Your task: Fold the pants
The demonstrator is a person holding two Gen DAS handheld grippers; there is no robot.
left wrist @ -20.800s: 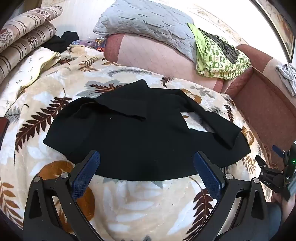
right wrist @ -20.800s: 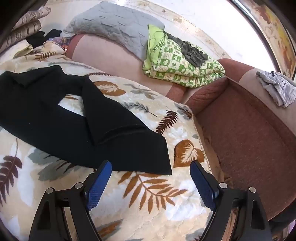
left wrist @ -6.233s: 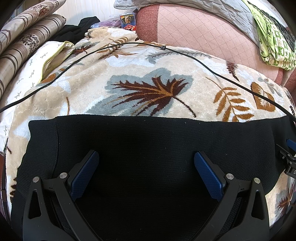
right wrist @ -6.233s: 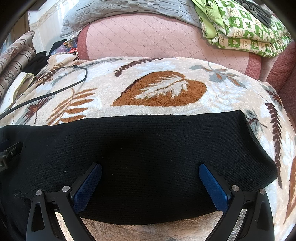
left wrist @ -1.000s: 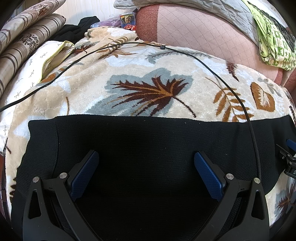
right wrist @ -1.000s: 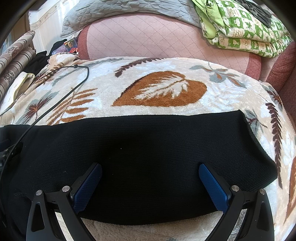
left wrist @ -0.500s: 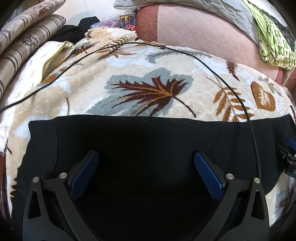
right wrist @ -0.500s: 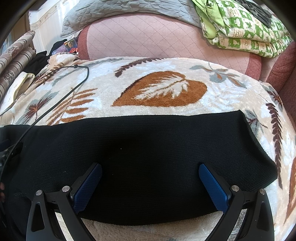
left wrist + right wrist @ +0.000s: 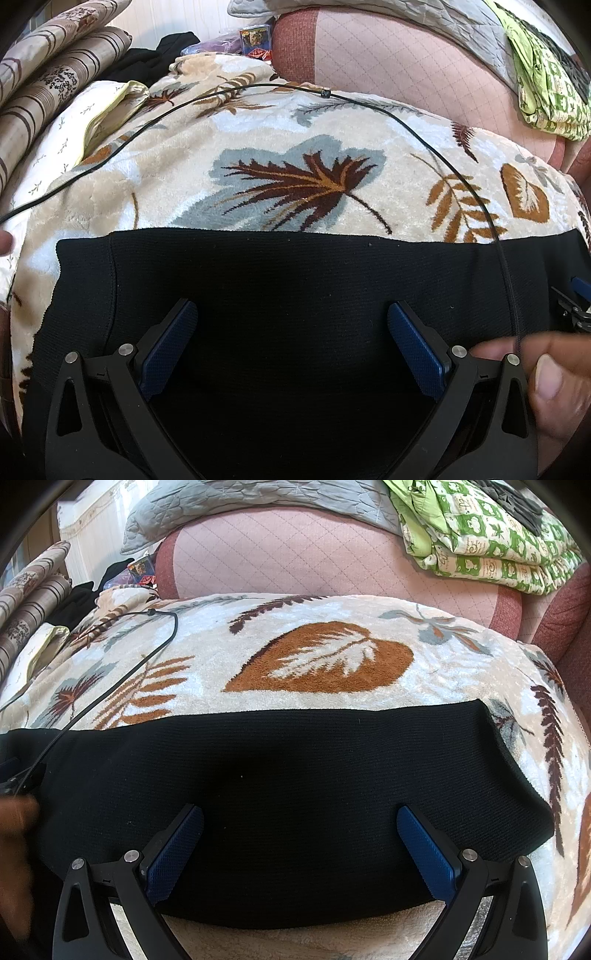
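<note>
Black pants (image 9: 295, 295) lie flat as a folded band across the leaf-print blanket (image 9: 295, 155). Left gripper (image 9: 291, 339) and right gripper (image 9: 299, 845) jaws apart, over the fabric.

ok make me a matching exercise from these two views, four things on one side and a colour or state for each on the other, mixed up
Things:
1. pants
2. thin cable
3. folded quilt
4. left gripper

Colour or state:
A. green and white print, stacked on the sofa back
B. open, over the black fabric
C. black, laid flat in a long band on the leaf blanket
D. runs across the blanket and over the pants to a hand

Pairs: 1-C, 2-D, 3-A, 4-B
</note>
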